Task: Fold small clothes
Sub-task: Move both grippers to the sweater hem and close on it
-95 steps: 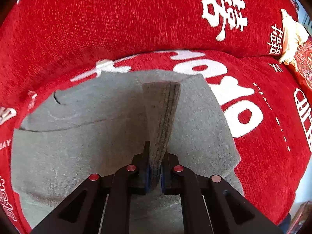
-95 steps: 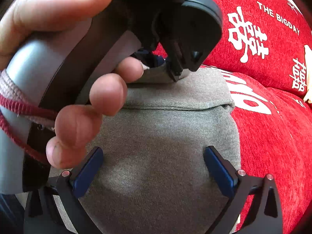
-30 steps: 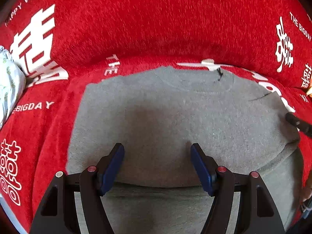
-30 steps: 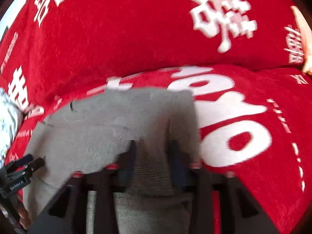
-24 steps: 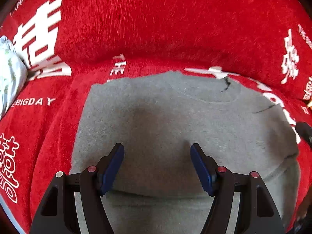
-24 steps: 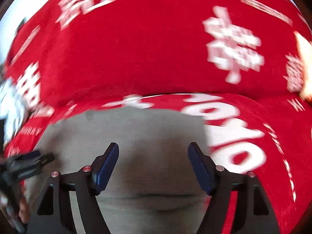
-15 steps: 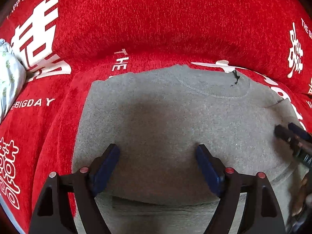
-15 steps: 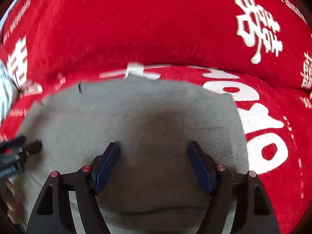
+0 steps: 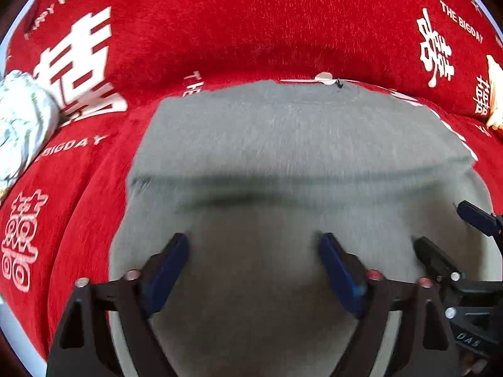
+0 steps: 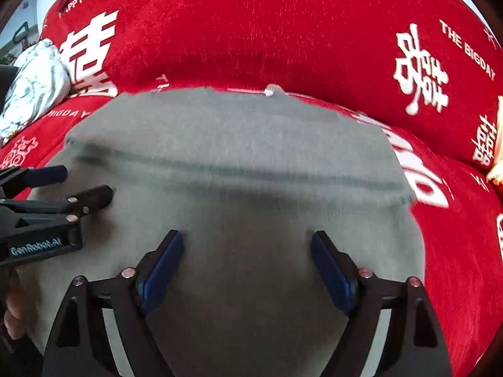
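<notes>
A grey knit sweater (image 9: 292,144) lies flat on a red sofa cover, collar at the far edge, with a folded edge running across its middle. It fills the centre of the right wrist view (image 10: 239,144) too. My left gripper (image 9: 253,251) is open and empty over the near part of the sweater. My right gripper (image 10: 246,248) is open and empty over the near part as well. The right gripper shows at the right of the left wrist view (image 9: 446,235); the left gripper shows at the left of the right wrist view (image 10: 77,185).
The red cover (image 9: 251,31) with white lettering spans seat and backrest. A pale floral bundle (image 9: 22,119) lies at the far left, also in the right wrist view (image 10: 34,88). A cream object (image 10: 498,144) sits at the far right.
The right gripper let go of the sleeve and opened. Both grippers drew back toward the near part of the sweater and now sit side by side, open.
</notes>
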Demonstrator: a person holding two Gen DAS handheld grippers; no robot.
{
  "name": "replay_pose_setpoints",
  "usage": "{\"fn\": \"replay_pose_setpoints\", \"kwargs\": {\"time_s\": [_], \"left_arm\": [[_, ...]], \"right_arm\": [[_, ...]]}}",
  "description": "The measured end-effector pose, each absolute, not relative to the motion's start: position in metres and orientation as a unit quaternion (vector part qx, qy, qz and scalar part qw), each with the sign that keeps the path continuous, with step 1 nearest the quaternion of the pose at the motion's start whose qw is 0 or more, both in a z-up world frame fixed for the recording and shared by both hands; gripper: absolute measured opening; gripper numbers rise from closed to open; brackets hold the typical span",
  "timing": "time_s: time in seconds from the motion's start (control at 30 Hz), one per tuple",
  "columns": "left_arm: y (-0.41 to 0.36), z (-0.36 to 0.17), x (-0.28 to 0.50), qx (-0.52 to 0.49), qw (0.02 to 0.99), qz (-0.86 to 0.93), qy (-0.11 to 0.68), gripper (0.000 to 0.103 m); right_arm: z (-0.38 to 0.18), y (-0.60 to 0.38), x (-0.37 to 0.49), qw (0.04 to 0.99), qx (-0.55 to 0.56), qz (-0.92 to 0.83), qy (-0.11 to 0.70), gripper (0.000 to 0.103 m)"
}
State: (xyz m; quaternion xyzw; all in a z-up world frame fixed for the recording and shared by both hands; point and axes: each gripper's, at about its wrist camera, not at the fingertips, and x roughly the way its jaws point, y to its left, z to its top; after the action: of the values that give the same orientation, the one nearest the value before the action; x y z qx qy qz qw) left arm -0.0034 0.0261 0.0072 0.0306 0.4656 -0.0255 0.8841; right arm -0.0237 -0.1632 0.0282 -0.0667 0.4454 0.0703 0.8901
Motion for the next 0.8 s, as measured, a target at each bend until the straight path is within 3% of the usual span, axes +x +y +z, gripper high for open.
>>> {"fn": "replay_pose_setpoints", "kwargs": {"time_s": [0.2, 0.27, 0.3, 0.57, 0.8], "left_arm": [[0.042, 0.005, -0.061, 0.014, 0.896, -0.028, 0.443, 0.096], [0.044, 0.006, -0.082, 0.017, 0.9, -0.03, 0.435, 0.097], [0.045, 0.004, -0.088, 0.02, 0.898, -0.031, 0.438, 0.097], [0.026, 0.012, -0.134, 0.044, 0.898, -0.078, 0.43, 0.097], [0.027, -0.005, -0.144, 0.069, 0.887, -0.055, 0.452, 0.103]], "right_arm": [[0.03, -0.174, -0.083, 0.903, -0.068, 0.076, 0.416, 0.089], [0.028, -0.175, -0.101, 0.904, -0.073, 0.077, 0.414, 0.095], [0.027, -0.173, -0.105, 0.902, -0.075, 0.078, 0.418, 0.103], [0.039, -0.174, -0.141, 0.898, -0.051, 0.112, 0.422, 0.103], [0.02, -0.159, -0.153, 0.876, -0.149, 0.118, 0.443, 0.103]]}}
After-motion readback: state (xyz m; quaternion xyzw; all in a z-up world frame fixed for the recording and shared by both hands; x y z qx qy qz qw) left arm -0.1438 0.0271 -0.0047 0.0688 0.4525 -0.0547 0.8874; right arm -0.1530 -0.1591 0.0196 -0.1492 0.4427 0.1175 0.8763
